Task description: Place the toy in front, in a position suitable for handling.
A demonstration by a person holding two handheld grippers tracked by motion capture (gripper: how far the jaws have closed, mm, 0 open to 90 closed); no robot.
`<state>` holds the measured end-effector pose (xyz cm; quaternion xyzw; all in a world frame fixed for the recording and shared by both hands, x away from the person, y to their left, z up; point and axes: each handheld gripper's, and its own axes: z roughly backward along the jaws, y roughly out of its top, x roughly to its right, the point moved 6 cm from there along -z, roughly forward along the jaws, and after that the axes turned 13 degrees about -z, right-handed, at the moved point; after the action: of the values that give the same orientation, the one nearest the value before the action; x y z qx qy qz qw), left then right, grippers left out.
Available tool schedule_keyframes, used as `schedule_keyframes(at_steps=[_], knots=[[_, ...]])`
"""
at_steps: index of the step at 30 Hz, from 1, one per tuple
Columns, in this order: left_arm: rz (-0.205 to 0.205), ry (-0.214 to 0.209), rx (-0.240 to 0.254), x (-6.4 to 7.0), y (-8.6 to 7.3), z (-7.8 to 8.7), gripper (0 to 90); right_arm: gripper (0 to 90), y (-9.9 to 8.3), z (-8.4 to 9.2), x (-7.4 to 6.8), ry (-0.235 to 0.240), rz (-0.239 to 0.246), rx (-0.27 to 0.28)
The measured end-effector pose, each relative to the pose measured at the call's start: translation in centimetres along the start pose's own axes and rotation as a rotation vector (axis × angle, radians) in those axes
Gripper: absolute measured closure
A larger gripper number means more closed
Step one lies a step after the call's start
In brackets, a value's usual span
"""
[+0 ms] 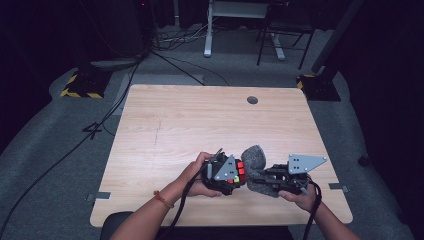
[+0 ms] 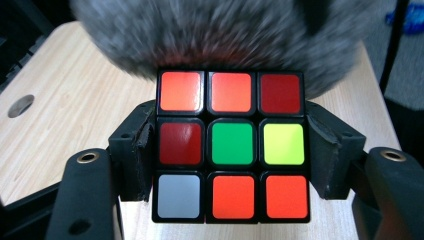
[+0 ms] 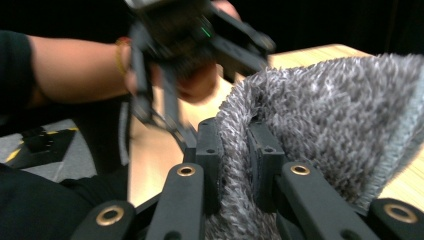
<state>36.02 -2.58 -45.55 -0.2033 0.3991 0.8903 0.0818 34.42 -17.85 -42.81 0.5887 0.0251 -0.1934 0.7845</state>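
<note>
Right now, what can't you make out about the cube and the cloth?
- Cube, left gripper view: one face visible; its far side is hidden by the grey cloth, blurred there.
- High view: cube mostly covered by the left gripper.
- Right gripper view: cloth runs off the right edge.

One table (image 1: 200,120), one puzzle cube (image 2: 231,146), one grey shaggy cloth (image 3: 325,125), two grippers, left (image 1: 235,176) and right (image 1: 260,177).

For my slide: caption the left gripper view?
Left gripper clamps a scrambled puzzle cube against a grey fuzzy cloth.
</note>
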Motion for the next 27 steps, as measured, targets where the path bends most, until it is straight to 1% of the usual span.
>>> schedule_keyframes(at_steps=[2, 3, 5, 6, 7, 8, 10, 11, 12, 14, 15, 17, 18, 19, 22, 25, 27], knots=[[0.008, 0.002, 0.001, -0.1, 0.0, 0.0, 33.2, 78.9, 0.1, -0.1, -0.3, -0.009, 0.016, -0.010], [0.014, 0.010, 0.007, -0.2, -0.1, 0.2, 33.2, 78.9, 0.1, 0.0, -0.2, -0.015, 0.012, -0.005], [0.028, 0.015, 0.025, -0.5, -0.1, 0.5, 33.3, 78.9, 0.0, 0.1, 0.4, -0.029, -0.013, -0.004], [0.040, 0.021, 0.045, -0.7, -0.1, 0.8, 33.3, 78.9, -0.1, 0.1, 0.7, -0.039, -0.020, -0.010], [0.050, 0.021, 0.063, -0.9, -0.1, 1.1, 33.3, 78.9, -0.5, 0.1, 1.3, -0.065, -0.031, -0.026], [0.058, 0.020, 0.073, -0.9, 0.0, 1.3, 33.2, 79.0, -0.8, 0.0, 1.7, -0.078, -0.043, -0.039], [0.065, 0.025, 0.093, -1.1, 0.0, 1.7, 33.2, 78.9, -1.3, 0.0, 2.4, -0.090, -0.067, -0.048], [0.066, 0.021, 0.095, -1.0, 0.0, 1.7, 33.2, 79.0, -1.4, 0.0, 2.7, -0.078, -0.083, -0.041], [0.061, 0.021, 0.089, -0.9, 0.0, 1.6, 33.2, 79.0, -1.2, 0.1, 2.6, -0.058, -0.089, -0.023], [0.044, 0.010, 0.077, -0.7, 0.1, 1.3, 33.2, 79.0, -0.8, 0.0, 2.2, -0.044, -0.073, -0.013], [0.038, 0.004, 0.071, -0.6, 0.2, 1.1, 33.1, 79.1, -0.6, -0.1, 1.6, -0.030, -0.057, -0.009], [0.024, -0.006, 0.048, -0.3, 0.1, 0.7, 32.6, 79.1, -0.3, -0.4, 0.9, -0.033, -0.021, -0.020], [0.023, -0.010, 0.046, -0.3, 0.1, 0.6, 32.6, 79.1, -0.2, -0.5, 0.5, -0.025, -0.013, -0.017], [0.022, -0.015, 0.040, -0.1, 0.1, 0.4, 32.5, 79.1, -0.1, -0.5, 0.3, -0.015, -0.012, -0.012], [0.001, -0.027, 0.005, 0.3, 0.1, -0.3, 32.6, 79.1, 0.2, -0.7, -0.2, 0.003, 0.001, -0.008], [-0.016, -0.030, -0.029, 0.6, 0.0, -0.8, 32.9, 79.1, 0.2, -0.9, -0.6, 0.008, 0.014, -0.018], [-0.004, -0.027, -0.024, 0.5, 0.0, -0.8, 33.1, 79.0, 0.2, -0.9, -0.6, 0.001, 0.014, -0.020]])
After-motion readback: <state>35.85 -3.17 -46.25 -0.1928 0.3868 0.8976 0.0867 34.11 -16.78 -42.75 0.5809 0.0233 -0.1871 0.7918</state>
